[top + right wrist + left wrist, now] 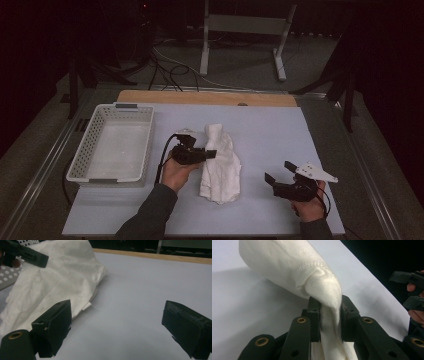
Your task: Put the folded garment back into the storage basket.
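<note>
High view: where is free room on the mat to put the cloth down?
Free: the mat between the towel and its right edge, above the open right claw. The basket is empty. Crowded: the strip between basket and towel, where the left claw grips the towel.

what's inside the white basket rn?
Nothing visible inside the white basket: its floor looks bare in the high view. The near wall hides a strip of the floor. The white cloth lies outside on the mat, pinched by the left tongs.
</note>
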`<act>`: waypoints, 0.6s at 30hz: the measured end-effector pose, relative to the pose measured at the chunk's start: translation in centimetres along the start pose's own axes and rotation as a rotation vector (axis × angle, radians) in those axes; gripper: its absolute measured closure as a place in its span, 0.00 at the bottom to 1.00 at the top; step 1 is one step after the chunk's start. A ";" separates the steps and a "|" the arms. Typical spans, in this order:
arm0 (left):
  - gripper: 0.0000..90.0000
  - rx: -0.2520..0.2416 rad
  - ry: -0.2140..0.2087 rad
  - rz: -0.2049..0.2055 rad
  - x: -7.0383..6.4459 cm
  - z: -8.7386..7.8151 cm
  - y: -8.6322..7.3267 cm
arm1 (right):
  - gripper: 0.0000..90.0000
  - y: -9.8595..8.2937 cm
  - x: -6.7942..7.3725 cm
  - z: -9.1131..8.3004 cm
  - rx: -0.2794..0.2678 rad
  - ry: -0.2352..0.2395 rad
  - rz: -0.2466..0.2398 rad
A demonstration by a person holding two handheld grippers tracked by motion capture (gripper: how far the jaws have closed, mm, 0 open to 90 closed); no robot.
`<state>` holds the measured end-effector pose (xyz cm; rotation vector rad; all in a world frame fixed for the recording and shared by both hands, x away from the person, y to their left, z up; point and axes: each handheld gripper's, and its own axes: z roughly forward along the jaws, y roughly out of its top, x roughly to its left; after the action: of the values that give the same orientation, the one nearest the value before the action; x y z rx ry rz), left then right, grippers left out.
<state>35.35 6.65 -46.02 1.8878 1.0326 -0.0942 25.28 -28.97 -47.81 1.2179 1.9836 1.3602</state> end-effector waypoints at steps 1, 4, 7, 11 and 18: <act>0.83 0.000 0.000 0.000 0.0 0.0 0.0 | 0.10 0.0 0.0 0.0 0.000 0.000 0.000; 0.83 0.007 0.004 0.002 0.2 -0.3 0.1 | 0.10 0.0 0.0 0.1 0.003 0.000 -0.002; 0.83 0.010 0.006 0.003 0.2 -0.4 0.2 | 0.10 0.0 0.0 0.1 0.003 0.001 -0.001; 0.83 0.013 0.012 -0.003 0.5 -0.9 0.5 | 0.10 0.0 0.0 0.1 0.003 0.003 -0.005; 0.83 0.015 0.023 -0.005 0.8 -1.6 0.8 | 0.10 0.0 0.0 0.1 0.005 0.002 -0.002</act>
<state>35.85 8.16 -44.95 1.9043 1.0550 -0.0831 25.34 -28.88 -47.90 1.2169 1.9906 1.3568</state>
